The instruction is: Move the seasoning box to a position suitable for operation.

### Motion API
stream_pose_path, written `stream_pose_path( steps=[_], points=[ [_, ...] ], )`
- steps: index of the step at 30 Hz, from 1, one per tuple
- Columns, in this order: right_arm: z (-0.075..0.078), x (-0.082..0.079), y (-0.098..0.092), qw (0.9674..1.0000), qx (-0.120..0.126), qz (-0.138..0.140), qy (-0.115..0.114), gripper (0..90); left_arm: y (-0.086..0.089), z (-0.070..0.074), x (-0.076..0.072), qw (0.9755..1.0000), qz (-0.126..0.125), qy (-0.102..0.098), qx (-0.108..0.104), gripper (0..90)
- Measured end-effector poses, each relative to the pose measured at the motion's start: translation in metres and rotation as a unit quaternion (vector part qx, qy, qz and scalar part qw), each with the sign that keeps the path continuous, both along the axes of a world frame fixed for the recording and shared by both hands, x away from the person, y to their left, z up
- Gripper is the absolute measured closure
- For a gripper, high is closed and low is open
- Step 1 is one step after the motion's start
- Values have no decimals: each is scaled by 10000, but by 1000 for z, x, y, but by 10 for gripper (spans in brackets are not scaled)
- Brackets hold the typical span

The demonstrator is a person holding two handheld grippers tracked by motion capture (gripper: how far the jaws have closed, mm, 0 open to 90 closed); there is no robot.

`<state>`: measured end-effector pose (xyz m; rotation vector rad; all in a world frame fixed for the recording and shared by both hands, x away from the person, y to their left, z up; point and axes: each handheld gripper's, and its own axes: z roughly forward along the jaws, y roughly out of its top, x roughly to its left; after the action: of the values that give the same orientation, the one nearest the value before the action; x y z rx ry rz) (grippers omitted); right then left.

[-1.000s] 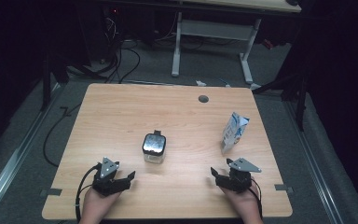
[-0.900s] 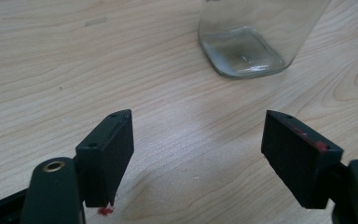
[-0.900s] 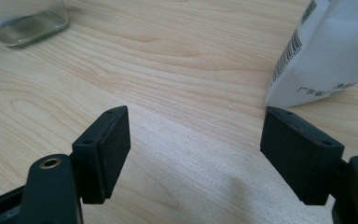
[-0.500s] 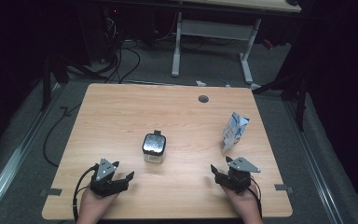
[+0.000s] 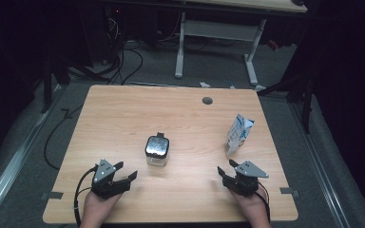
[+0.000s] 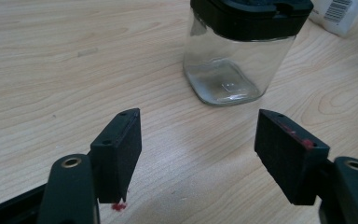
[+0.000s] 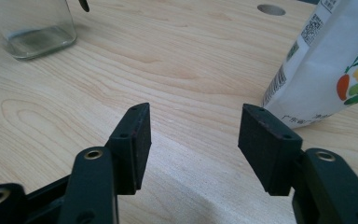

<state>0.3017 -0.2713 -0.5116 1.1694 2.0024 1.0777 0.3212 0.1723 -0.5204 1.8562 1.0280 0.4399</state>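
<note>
Near the front edge of the worktop [image 5: 123, 118], both sets of jaws stand spread with nothing between them. The left gripper [image 5: 123, 176] rests toward the front left corner, held in a hand [image 5: 95, 209] that comes in over the front edge; in the left gripper view its black pads [image 6: 121, 149] hover just above the wood, and a small red mark shows on the wood under the left pad. Ahead of them stands a glass jar [image 6: 235, 56] with a black lid [image 5: 157, 146], upright near the middle of the worktop and apart from the jaws. The right gripper [image 5: 225, 172] sits toward the front right corner, its pads [image 7: 133, 140] likewise apart. Just beyond it, close to the right edge, a white carton [image 5: 239, 134] with coloured print stands upright. Farther back, a round hole [image 5: 207, 100] lies near the rear edge.
</note>
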Motion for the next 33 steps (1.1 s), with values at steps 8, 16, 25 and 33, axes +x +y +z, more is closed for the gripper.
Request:
stream_pose_path(
  steps=[8, 16, 25, 33],
  points=[
    [-1, 2, 1, 10000, 32, 87, 8, 514, -4, 2, 5, 9995, -55, 275, 125, 319],
    [4, 6, 13, 9997, -179, 138, 37, 546, -5, 4, 10, 9997, 27, 168, 174, 400],
    [16, 35, 37, 9994, -297, 32, 169, 548, -10, -3, 17, 9994, 8, 31, 351, 498],
    [0, 29, 50, 9987, -258, 302, 310, 589, -15, -4, 25, 9995, 84, 142, 263, 586]
  ],
)
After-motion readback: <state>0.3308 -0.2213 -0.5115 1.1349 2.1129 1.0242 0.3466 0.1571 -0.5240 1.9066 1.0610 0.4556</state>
